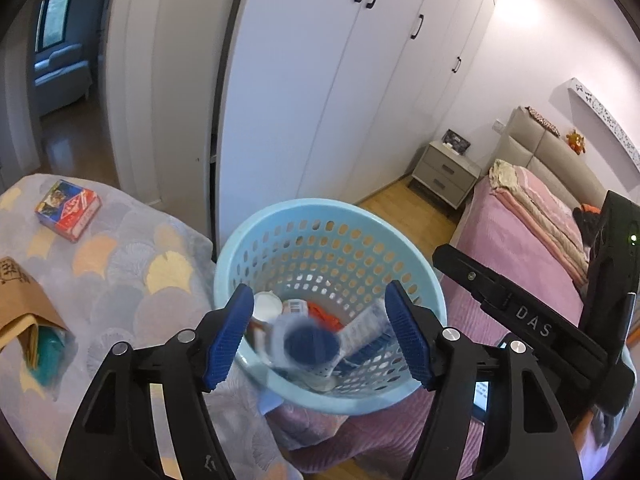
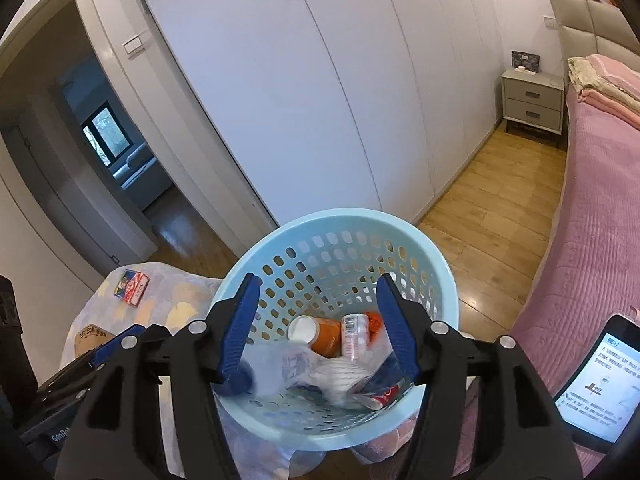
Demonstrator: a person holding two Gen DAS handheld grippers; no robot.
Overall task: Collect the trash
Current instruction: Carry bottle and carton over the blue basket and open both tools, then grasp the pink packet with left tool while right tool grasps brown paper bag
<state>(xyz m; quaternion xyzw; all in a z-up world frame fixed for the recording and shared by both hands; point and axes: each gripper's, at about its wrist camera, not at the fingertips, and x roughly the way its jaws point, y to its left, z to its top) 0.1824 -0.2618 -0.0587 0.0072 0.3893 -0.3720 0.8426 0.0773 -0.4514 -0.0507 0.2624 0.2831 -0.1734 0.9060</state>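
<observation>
A light-blue perforated basket (image 1: 332,216) stands between the blanket-covered surface and the pink bed; it also shows in the right wrist view (image 2: 340,224). It holds several pieces of trash: an orange can (image 2: 324,338), a barcoded wrapper (image 2: 354,334) and a blurred bottle with a dark blue cap (image 1: 312,346), which looks to be dropping in. My left gripper (image 1: 322,336) is open and empty above the basket. My right gripper (image 2: 320,330) is open and empty above it too.
A red-and-blue card box (image 1: 68,210) and a brown paper bag (image 1: 24,312) lie on the patterned blanket (image 1: 120,280) at left. White wardrobe (image 2: 320,100), grey nightstand (image 2: 534,98), pink bed (image 2: 600,220) at right. A phone (image 2: 600,384) shows at lower right.
</observation>
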